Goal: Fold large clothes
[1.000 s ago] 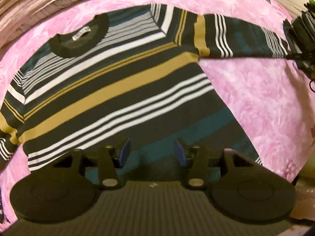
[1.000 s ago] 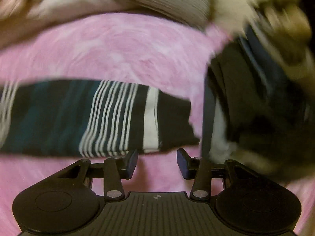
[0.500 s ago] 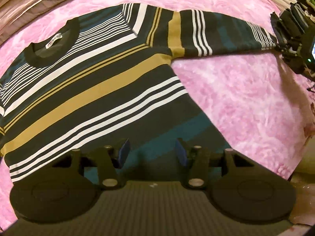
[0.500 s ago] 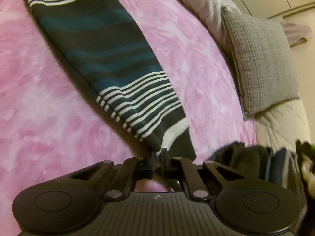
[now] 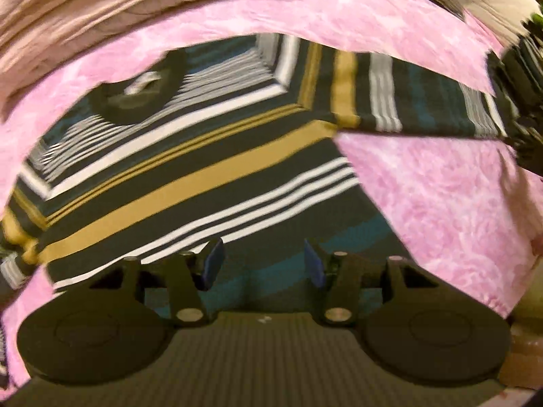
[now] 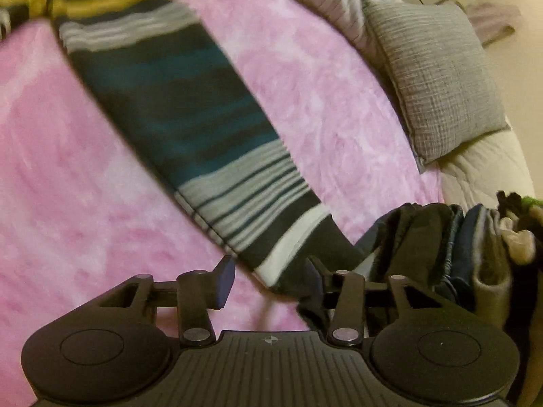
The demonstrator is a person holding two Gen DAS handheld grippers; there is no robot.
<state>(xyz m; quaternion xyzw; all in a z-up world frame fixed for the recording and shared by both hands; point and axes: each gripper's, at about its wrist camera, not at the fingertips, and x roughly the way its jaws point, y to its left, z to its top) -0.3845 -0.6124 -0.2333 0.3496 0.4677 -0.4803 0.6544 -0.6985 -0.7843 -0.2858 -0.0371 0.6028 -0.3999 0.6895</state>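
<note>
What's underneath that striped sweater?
The sweater lies spread flat on a pink blanket, which shows all around it. Whatever is beneath the blanket is covered.

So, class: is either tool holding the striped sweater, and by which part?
Neither. The left tool stands open above the sweater's hem; the right tool has just opened beside the sleeve cuff.

The right tool (image 6: pixel 269 278), clamped shut at the cuff of the striped sweater's sleeve (image 6: pixel 190 115) half a second ago, has just been opened; the cuff now lies between its parted pads, pressed by neither.
</note>
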